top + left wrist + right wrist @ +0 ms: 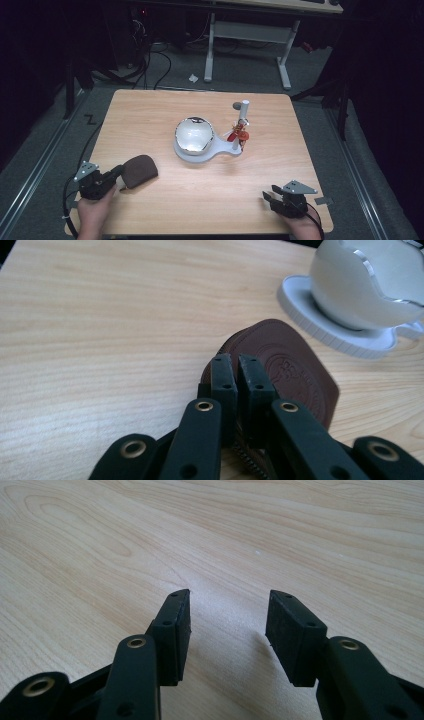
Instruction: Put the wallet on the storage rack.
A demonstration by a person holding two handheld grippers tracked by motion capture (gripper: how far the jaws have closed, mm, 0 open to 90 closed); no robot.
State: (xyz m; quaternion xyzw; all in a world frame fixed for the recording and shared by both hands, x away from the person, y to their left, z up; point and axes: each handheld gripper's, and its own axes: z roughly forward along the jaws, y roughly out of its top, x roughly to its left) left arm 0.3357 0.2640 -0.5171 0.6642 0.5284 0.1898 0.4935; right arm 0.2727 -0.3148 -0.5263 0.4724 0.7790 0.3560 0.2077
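- Brown leather pouch (287, 365) lying flat on the wooden table (200, 200), near the front left corner; rounded, roughly hexagonal outline; smooth matte surface with a round embossed seal on its upper face; stitched seam around the rim and zipper teeth at the near edge, seen in the left gripper view.
- Left gripper (236, 365) clamped on the near edge of the pouch, black jaws almost together with the thin leather edge between them; pouch reaching out past the fingertips toward the table's middle; in the high view, pouch (140, 170) just beyond the gripper (117, 181).
- Right gripper (229, 630) at the front right corner, well apart from the pouch; jaws spread with nothing between them, bare wood grain in the gap; flat, ribbed black pads (285, 635).
- White stand (200, 150) at the table's centre: round, ridged base carrying a glossy, shiny dome-like bowl (194, 134); thin upright white post (244, 112) at its right with small red and orange bits (239, 134) beside it, too small to tell.
- Table of pale wood, fine grain, rounded corners.
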